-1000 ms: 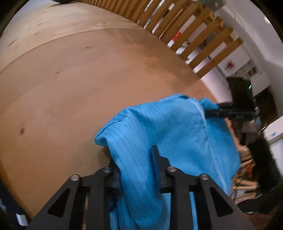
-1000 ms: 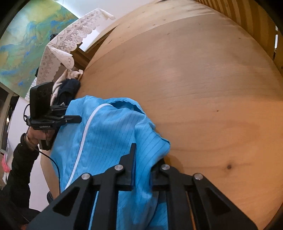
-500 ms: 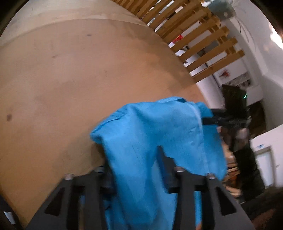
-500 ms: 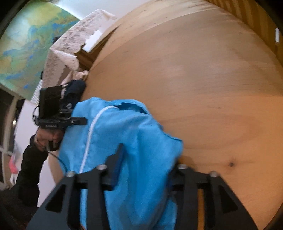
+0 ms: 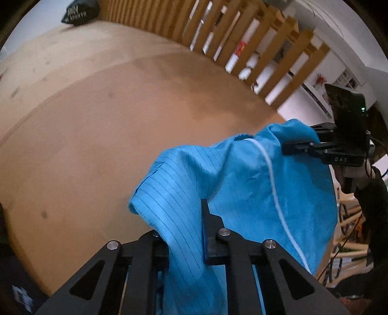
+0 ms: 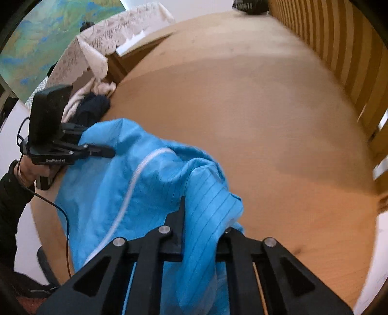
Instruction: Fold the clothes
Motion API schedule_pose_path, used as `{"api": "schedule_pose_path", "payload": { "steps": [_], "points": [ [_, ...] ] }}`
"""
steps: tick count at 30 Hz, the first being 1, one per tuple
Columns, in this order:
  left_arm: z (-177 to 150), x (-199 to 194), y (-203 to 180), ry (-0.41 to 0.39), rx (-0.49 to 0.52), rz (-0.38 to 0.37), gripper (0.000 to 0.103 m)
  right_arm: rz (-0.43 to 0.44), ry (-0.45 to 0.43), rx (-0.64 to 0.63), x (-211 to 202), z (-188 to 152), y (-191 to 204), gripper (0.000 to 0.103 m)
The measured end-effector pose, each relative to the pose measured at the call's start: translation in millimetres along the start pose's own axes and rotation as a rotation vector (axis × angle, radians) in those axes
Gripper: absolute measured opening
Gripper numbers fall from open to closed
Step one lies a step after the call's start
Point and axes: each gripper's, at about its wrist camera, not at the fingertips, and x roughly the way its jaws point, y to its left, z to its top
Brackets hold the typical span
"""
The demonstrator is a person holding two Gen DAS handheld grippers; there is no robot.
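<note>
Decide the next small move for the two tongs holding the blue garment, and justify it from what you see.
Probably carry the blue garment forward over the wooden table and lower it flat: the left tongs and right tongs each pinch an edge, and it hangs bunched at the near edge.

Wooden table, dark bag seemingly at its far edge.
</note>
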Motion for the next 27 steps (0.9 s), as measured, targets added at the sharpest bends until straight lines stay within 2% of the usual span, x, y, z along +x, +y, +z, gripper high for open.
{"api": "schedule_pose_path", "payload": {
  "steps": [1, 3, 5, 7, 8, 9, 11, 15, 23, 27],
  "points": [
    [8, -6, 1, -0.024, 0.001, 0.022, 0.011, -0.014, -0.026, -0.003, -6, 10, -1, 0.008],
    [22, -23, -3, -0.084, 0.004, 0.008, 0.011, -0.029, -0.070, -0.013, -19, 30, 0, 0.008],
    [33, -35, -7, -0.088, 0.017, -0.034, 0.010, -0.037, -0.056, -0.008, -22, 43, -7, 0.009],
    [37, -32, 0, -0.055, -0.031, -0.059, 0.011, -0.050, -0.017, 0.027, -16, 49, -19, 0.012],
    [38, -25, -1, -0.033, -0.032, -0.043, 0.011, -0.056, 0.003, 0.044, -12, 52, -26, 0.019],
    [35, -17, 2, -0.010, -0.037, -0.024, 0.011, -0.099, 0.009, 0.038, -6, 50, -30, 0.033],
    [30, -5, 8, 0.021, -0.052, -0.006, 0.011, -0.110, 0.028, 0.000, 4, 53, -33, 0.044],
    [24, 13, 10, 0.056, -0.058, 0.006, 0.012, -0.122, 0.067, -0.079, 23, 58, -37, 0.045],
    [17, 25, 13, 0.108, -0.046, 0.006, 0.016, -0.144, 0.145, -0.236, 62, 70, -45, 0.047],
    [16, 29, 8, 0.129, -0.008, 0.014, 0.017, -0.246, 0.178, -0.395, 40, 88, -26, 0.047]
  ]
}}
